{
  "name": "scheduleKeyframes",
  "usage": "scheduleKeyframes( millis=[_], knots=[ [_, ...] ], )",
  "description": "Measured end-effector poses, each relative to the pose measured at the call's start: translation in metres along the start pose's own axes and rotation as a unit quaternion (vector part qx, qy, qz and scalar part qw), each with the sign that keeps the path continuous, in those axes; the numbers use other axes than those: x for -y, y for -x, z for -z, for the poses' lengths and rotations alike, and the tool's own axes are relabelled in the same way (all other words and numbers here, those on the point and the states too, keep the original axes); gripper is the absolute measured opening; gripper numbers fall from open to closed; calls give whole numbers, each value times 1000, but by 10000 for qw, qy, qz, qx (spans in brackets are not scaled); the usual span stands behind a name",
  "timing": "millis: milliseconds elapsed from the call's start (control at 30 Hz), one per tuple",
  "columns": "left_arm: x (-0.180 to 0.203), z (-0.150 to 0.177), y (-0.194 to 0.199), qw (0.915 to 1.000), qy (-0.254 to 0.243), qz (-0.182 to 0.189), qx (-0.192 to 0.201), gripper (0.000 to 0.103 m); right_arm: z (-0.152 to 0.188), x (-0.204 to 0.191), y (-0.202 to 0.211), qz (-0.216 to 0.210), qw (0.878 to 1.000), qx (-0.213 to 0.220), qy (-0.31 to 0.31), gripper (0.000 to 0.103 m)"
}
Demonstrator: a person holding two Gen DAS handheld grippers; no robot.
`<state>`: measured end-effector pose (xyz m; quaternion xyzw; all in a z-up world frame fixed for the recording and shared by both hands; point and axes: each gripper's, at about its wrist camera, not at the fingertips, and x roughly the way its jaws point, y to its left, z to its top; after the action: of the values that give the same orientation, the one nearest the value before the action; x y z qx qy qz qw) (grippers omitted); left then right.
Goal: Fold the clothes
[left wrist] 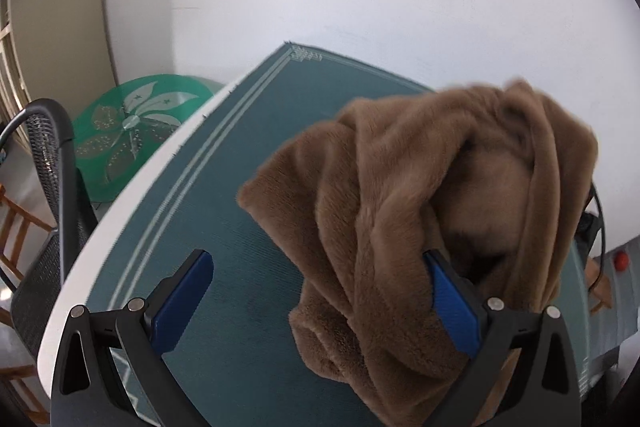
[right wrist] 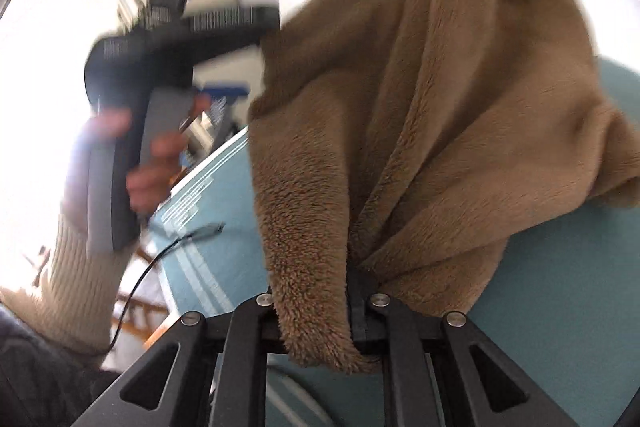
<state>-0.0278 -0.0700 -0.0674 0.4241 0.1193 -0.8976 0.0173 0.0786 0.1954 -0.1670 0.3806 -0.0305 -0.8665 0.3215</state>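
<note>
Brown fleece [right wrist: 420, 107] hangs clamped in right tongs [right wrist: 320, 315]; left tongs [left wrist: 320, 295] gape wide over teal mat [left wrist: 224, 187].

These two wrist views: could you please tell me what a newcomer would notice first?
The fluffy brown fleece garment dominates, hanging bunched above the dark green striped mat. The right tongs are shut on its fabric. The left tongs are open, one blue pad against the fleece, with a green flower-patterned round table beyond.

Wide-open left hand-held gripper [left wrist: 320, 291], brown fleece garment [left wrist: 432, 207] draped over its right finger.
</note>
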Motion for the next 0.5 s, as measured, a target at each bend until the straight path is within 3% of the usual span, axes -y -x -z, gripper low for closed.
scheduleKeyframes(
  millis=[67,133,167,300,500],
  knots=[
    [6,4,-8,9999,-81,35,-62,103,-9,1,13,314,9990,312,57,25],
    [10,5,-13,9999,-126,73,-89,103,-22,2,28,668,9954,686,65,62],
    [11,6,-14,9998,-142,83,-90,103,-28,3,36,849,9923,900,49,88],
    [8,7,-16,9997,-112,181,-116,103,-64,16,56,1407,9770,1570,-306,91],
    [-4,7,-19,9993,-26,340,-163,103,-121,58,38,1335,9702,1694,-1106,91]
  ],
)
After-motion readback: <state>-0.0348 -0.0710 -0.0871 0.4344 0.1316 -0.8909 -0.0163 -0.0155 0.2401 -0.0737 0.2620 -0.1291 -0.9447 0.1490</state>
